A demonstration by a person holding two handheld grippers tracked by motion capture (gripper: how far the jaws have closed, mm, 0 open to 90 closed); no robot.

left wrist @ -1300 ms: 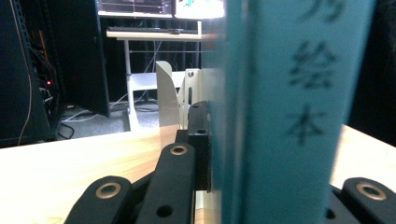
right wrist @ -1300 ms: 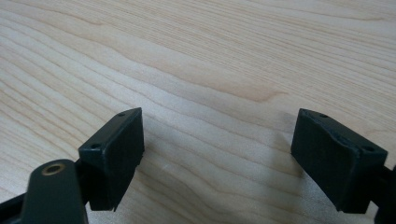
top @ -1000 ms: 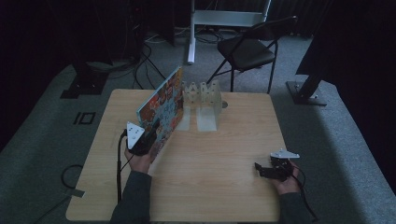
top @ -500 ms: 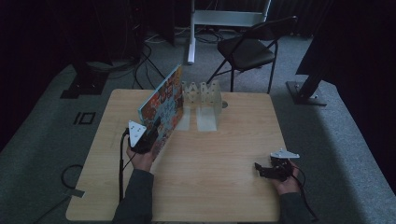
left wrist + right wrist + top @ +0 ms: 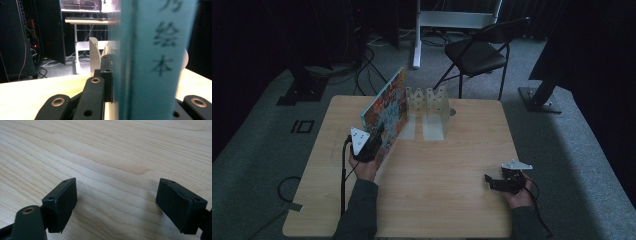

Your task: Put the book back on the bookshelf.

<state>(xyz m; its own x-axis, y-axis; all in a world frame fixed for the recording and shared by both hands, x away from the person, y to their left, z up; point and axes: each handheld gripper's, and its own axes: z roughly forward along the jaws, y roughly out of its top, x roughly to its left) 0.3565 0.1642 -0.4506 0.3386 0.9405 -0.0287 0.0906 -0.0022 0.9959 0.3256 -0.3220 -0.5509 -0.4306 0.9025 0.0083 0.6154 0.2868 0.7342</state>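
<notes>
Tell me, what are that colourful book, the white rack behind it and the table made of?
Book: likely printed card, glossy, with a teal spine.
Rack: seemingly thin white plastic or metal, smooth curved dividers.
Table: light wood or veneer, visible grain, matt.

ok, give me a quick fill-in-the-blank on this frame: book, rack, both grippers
1. The left gripper is shut on the ____, which stands on edge on the table.
2. The jaws of the right gripper stand ____, with bare wood between them.
3. The white rack stands at the table's ____ edge, seen from the person's side.
4. The spine of the picture book is coloured ____.

Missing words: picture book; open; far; teal
</notes>
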